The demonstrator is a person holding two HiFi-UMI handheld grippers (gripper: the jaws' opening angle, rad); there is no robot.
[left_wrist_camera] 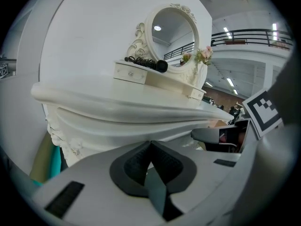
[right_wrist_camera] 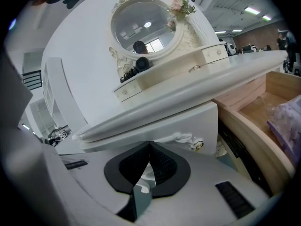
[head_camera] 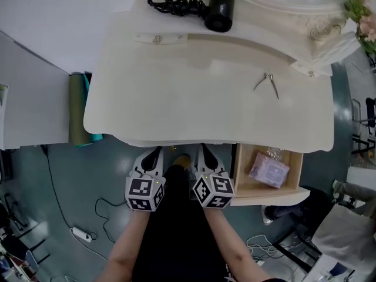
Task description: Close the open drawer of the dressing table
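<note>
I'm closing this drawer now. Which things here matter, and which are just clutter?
Job: open wooden drawer, cream dressing table, right hand-held gripper, left hand-held gripper.
Lying about: black hair dryer, small metal tool, lilac packet inside drawer, green roll.

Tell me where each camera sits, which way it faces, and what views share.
Head view: on the head, facing steeply down on the table, open drawer; shows forearms, left tongs, right tongs.
Left gripper view: on the left tongs, low before the table edge, facing up toward the mirror; shows its shut tongs.
Right gripper view: on the right tongs, facing the table front and mirror, drawer at right; shows its shut tongs.
Shared: head and right gripper views both show the drawer; all three show the dryer.
</note>
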